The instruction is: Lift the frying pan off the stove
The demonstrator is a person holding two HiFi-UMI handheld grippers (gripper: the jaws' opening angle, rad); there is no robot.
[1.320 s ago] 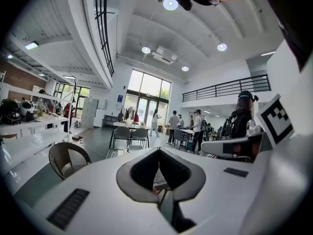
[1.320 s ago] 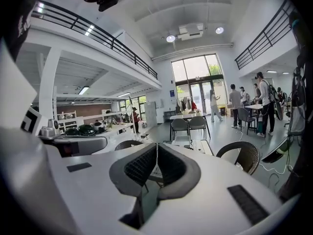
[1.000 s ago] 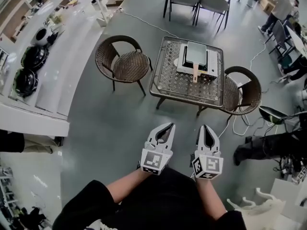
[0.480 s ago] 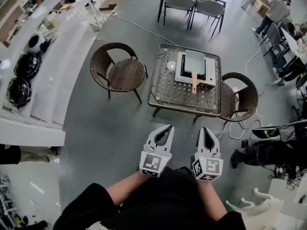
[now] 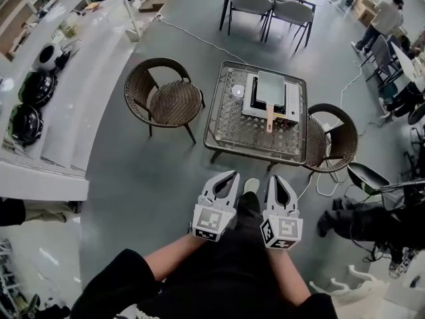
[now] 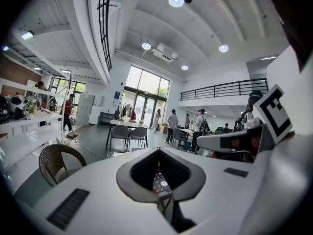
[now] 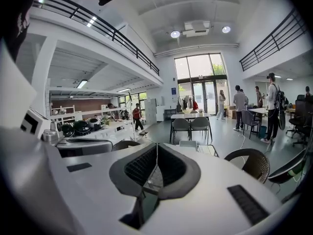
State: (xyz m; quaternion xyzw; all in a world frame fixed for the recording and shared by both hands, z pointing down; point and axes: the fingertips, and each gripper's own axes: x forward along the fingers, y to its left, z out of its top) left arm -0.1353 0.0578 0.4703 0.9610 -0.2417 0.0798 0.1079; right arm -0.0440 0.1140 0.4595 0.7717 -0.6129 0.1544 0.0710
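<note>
A square grey-green frying pan (image 5: pixel 271 85) with a wooden handle (image 5: pixel 269 119) sits on a white portable stove (image 5: pixel 291 98). The stove stands on a low wire-top table (image 5: pixel 232 118) in the middle of the head view. Both grippers hang well short of the table, close to my body. My left gripper (image 5: pixel 232 174) and right gripper (image 5: pixel 275 177) are both shut, with nothing between the jaws. In the left gripper view the left gripper's (image 6: pixel 157 150) jaws meet at the tips, as do the right gripper's (image 7: pixel 156 144) jaws in the right gripper view, which also shows the stove (image 7: pixel 195 145) ahead.
A wicker chair (image 5: pixel 166 95) stands left of the table and another (image 5: pixel 332 131) at its right. A white counter (image 5: pixel 73 78) with black cookers (image 5: pixel 26 121) runs along the left. A shoe (image 5: pixel 251 186) shows between the grippers. Cables and seated people are at the right.
The person's shoe has come forward between the grippers. The right gripper has shifted slightly left, towards the left one. Both grippers stay shut.
</note>
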